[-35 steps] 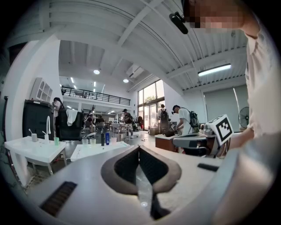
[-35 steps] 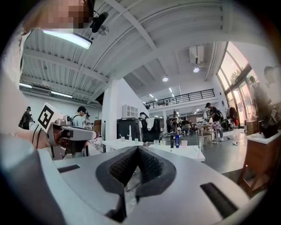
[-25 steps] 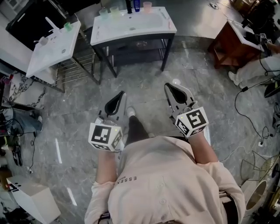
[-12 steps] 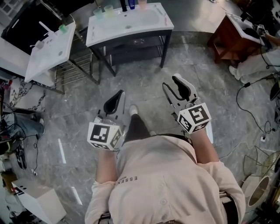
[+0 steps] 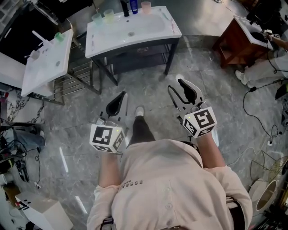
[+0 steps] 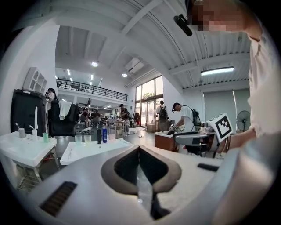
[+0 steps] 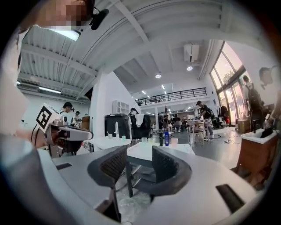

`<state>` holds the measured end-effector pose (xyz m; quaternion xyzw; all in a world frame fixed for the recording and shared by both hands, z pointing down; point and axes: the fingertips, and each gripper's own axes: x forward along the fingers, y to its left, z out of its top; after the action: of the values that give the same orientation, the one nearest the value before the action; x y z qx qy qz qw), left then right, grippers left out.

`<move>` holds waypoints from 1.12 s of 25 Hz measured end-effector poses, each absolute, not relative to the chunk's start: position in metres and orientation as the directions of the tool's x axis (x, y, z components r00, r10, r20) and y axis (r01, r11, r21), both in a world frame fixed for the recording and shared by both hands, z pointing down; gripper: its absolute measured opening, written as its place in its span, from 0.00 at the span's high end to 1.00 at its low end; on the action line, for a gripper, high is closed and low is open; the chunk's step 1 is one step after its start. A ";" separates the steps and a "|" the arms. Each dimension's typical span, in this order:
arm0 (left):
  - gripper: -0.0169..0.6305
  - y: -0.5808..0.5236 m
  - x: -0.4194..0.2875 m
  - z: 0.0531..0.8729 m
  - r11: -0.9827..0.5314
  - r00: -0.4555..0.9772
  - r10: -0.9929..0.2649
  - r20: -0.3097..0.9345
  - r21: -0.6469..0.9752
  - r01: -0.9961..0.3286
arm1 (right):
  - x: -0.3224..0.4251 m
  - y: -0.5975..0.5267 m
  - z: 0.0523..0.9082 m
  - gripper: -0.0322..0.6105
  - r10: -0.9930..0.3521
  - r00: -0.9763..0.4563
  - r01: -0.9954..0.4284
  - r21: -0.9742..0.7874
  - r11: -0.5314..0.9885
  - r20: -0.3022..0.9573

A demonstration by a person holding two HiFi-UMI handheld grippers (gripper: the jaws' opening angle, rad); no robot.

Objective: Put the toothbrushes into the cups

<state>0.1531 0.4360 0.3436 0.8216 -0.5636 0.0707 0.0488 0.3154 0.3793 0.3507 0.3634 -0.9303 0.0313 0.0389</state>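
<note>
The one toothbrush (image 5: 171,25) that can be made out is a thin pinkish stick lying flat on the sink top (image 5: 153,29), close to its right rim. Its long axis runs front to back, roughly pointing away from the person. A faint line near the left edge in the left gripper view may be a second one, but it is too small to tell.

The cups stand along the back edge of the same top: two green cups (image 5: 102,17) at the left corner and a pink cup (image 5: 146,6) further right, with two bottles (image 5: 129,6) between them. The pink cup is the one nearer the toothbrush, behind it and a little to its left.

The whole top lies ahead of both grippers and well apart from them, with bare floor (image 5: 148,85) between.

The right gripper (image 5: 185,92) is on the toothbrush's side and is the nearer tool. Its jaws have just been opening and now stand wide apart with nothing between them. The left gripper (image 5: 118,104) is clenched on nothing, its jaws meeting, and sits more in line with the green cups.

Judging from this, the coming reach is forward, and the right gripper would need to close across the stick's narrow width.
</note>
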 end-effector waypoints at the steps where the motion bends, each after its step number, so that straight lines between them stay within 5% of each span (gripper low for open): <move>1: 0.97 0.421 0.147 0.344 -0.366 0.361 -0.916 0.173 0.006 -0.931 | 0.309 0.365 0.352 0.68 -0.678 -0.728 -0.684 -0.035 0.728 0.103; 16: 0.97 0.196 0.010 0.330 -0.441 0.435 -0.880 0.189 0.012 -0.898 | 0.183 0.155 0.351 0.68 -0.722 -0.658 -0.743 -0.027 0.669 0.212; 28: 0.97 0.087 -0.027 0.361 -0.434 0.442 -0.866 0.233 0.084 -0.897 | 0.160 0.043 0.378 0.68 -0.741 -0.585 -0.787 -0.013 0.616 0.330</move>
<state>-0.0273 0.0873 0.3606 0.8434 -0.5227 0.0773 0.0979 0.1599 0.0427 0.3783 0.4308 -0.8868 0.0790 0.1477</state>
